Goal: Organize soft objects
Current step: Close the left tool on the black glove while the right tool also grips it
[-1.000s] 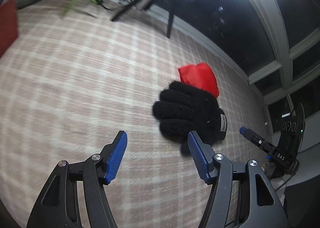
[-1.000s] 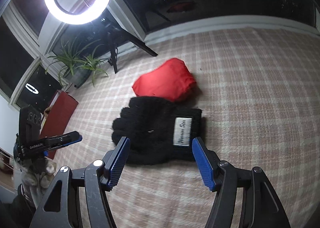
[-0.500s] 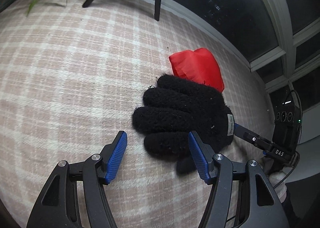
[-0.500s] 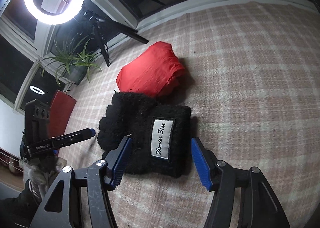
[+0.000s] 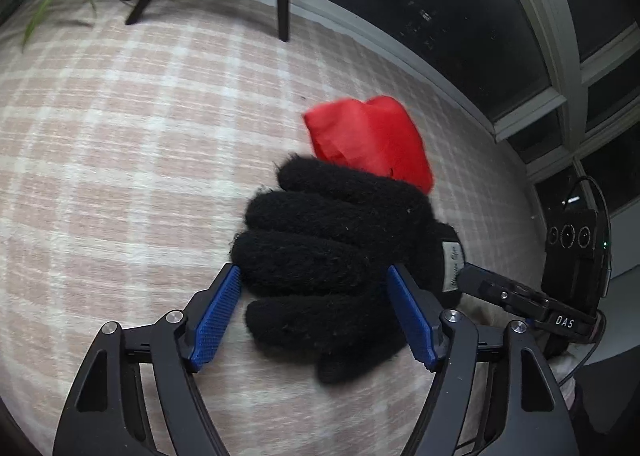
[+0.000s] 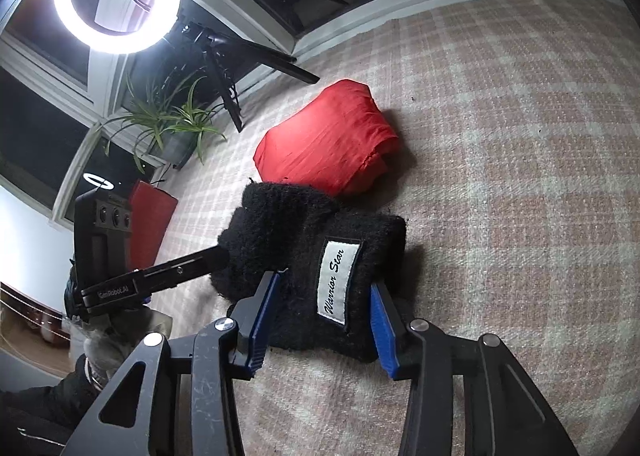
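Two grippers are working one black glove (image 6: pixel 304 256) on the plaid rug (image 6: pixel 520 175): the right gripper (image 6: pixel 324 316) has just been closing, its blue pads now pressing the labelled cuff, while the left gripper (image 5: pixel 316 320) has just been opening and straddles the glove's fingers, pads wide and gripping nothing. One red cloth bundle (image 6: pixel 324 143) sits touching the glove's far edge, untouched, so by my read the tidying has barely begun, with both soft things left to sort. Count: one glove, one red bundle, two grippers.
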Available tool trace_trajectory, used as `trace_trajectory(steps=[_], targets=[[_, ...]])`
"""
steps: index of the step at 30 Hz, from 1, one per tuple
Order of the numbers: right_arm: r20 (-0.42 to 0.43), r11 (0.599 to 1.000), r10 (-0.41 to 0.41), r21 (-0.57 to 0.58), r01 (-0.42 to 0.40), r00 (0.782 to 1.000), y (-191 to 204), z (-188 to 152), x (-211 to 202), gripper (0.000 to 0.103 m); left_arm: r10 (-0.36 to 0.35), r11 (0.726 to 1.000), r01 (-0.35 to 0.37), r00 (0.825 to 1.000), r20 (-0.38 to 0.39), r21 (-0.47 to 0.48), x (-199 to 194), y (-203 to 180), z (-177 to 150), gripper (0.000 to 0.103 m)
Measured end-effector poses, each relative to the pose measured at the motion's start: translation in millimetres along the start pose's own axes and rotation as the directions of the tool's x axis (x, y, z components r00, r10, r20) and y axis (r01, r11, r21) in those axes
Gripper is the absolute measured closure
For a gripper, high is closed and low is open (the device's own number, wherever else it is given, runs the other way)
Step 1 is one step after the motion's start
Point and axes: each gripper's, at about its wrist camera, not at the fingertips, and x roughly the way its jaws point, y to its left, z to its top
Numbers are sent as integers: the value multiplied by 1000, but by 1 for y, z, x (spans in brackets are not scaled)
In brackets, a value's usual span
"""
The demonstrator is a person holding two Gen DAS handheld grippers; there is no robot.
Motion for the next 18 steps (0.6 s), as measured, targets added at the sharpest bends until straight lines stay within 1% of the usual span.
trace_trajectory(steps=[1, 3, 5, 7, 8, 9, 10, 11, 13, 14, 16, 18], targets=[[0, 1000, 4, -1, -4, 1000, 0, 0, -1, 64, -1, 1000, 1, 1000, -4, 8, 2, -2, 0, 29], [1, 1000, 16, 0, -16, 1000, -1, -1, -3, 65, 18, 999, -19, 1000, 4, 34, 5, -9, -2, 29], [3, 1000, 24, 5, -24, 1000, -2, -2, -3, 65, 26, 999, -26, 1000, 8, 28, 7, -12, 0, 29], [-5, 1000, 8, -1, -8, 1000, -2, -1, 2, 66, 37, 999, -37, 999, 9, 25, 10, -17, 3, 30], [-9, 1000, -2, -6, 2, 1000, -1, 0, 5, 68, 39, 999, -39, 999, 8, 30, 11, -18, 3, 32], [-13, 1000, -10, -13, 9, 1000, 1, 0, 9, 68, 36, 999, -36, 999, 2, 39, 14, -21, 3, 36], [-12, 1000, -15, -19, 15, 1000, 3, 0, 10, 71, 36, 998, -36, 999, -6, 51, 15, -23, 3, 48], [-10, 999, -20, -29, 20, 1000, 5, 0, 11, 77, 38, 997, -37, 999, -17, 62, 18, -26, 2, 60], [-15, 998, -28, -51, 27, 999, 9, 0, 12, 84, 45, 997, -43, 999, -20, 63, 19, -28, 0, 67], [-16, 998, -32, -55, 31, 999, 10, 0, 13, 86, 29, 998, -28, 999, -22, 59, 19, -29, -1, 73], [-10, 998, -34, -59, 34, 999, 12, 0, 11, 89, 1, 999, 1, 1000, -27, 49, 18, -30, -3, 77], [-1, 997, -38, -67, 38, 999, 16, -1, 9, 91, -10, 998, 12, 1000, -27, 63, 15, -34, -5, 78]])
